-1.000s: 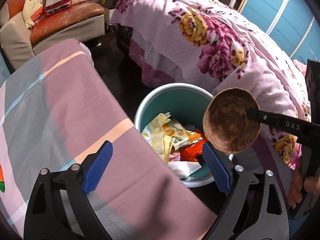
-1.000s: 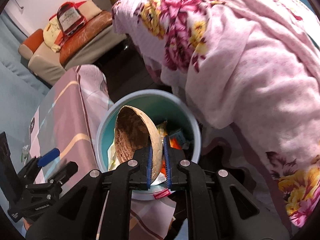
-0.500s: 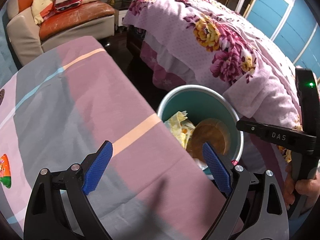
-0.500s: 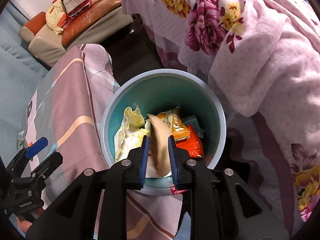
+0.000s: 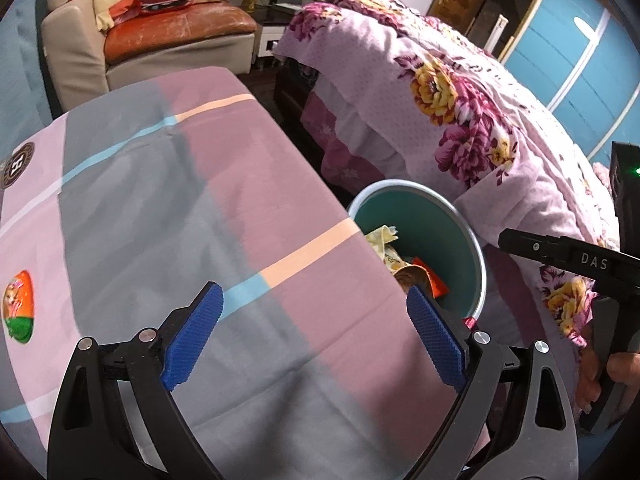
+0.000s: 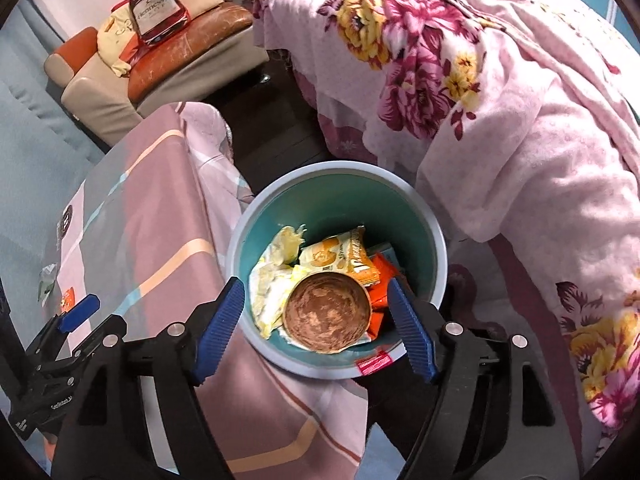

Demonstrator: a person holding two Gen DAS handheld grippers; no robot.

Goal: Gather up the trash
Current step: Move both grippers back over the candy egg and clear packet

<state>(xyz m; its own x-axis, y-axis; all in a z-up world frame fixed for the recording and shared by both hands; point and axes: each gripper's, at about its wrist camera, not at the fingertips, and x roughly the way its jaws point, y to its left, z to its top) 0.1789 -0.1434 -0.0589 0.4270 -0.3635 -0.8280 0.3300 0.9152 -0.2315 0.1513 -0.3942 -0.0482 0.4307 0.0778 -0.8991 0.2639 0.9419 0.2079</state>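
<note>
My right gripper [image 6: 316,332] had just been opening, nothing between its jaws, above the bin [image 6: 438,240]. The coconut shell [image 6: 328,312] lay inside at six o'clock among wrappers [image 6: 344,258]. My left gripper [image 5: 316,340] stood spread over the tabletop [image 5: 168,208].

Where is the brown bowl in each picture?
Left wrist view: only a brown edge of the bowl shows in the bin, right of centre, behind the tablecloth edge.
Right wrist view: bowl lies mouth up on the wrappers, low centre, between the open jaws.
Shared landmark: the round teal bin.
</note>
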